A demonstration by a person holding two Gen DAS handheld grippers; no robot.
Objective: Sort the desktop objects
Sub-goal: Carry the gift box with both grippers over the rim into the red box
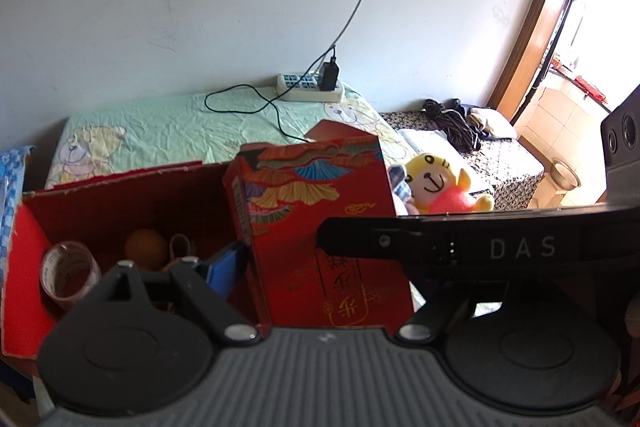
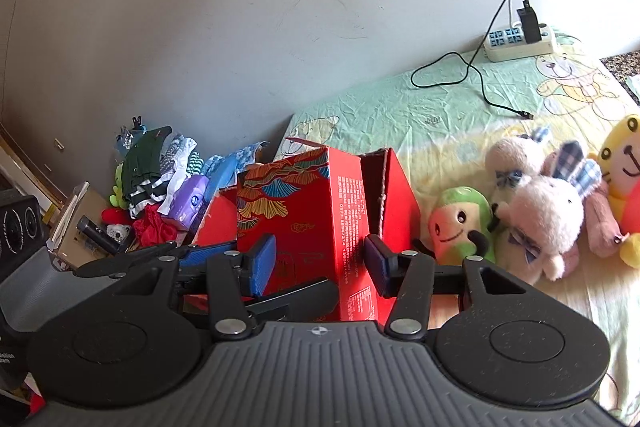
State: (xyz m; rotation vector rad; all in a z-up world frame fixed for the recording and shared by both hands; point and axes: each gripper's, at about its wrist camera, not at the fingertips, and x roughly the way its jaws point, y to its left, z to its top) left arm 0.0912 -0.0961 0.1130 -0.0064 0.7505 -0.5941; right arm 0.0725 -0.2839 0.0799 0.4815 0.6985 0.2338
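A tall red gift box (image 1: 332, 227) with fan patterns and gold writing stands tilted beside an open red carton (image 1: 120, 179). The carton holds a tape roll (image 1: 70, 275) and an orange ball (image 1: 146, 249). My left gripper (image 1: 316, 267) spans the box's width. Its left blue pad (image 1: 224, 267) lies against the narrow side, and its right finger is hidden behind the right gripper's finger (image 1: 440, 247). In the right wrist view my right gripper (image 2: 318, 263) stands wide around a corner of the gift box (image 2: 304, 211), with one pad (image 2: 262, 265) in front of the decorated face.
Plush toys lie on the bedsheet to the right: a green one (image 2: 460, 223), a pink rabbit (image 2: 548, 219) and a yellow tiger (image 2: 624, 171). A power strip (image 2: 520, 43) with a cable sits by the wall. A pile of clothes (image 2: 160, 171) lies to the left.
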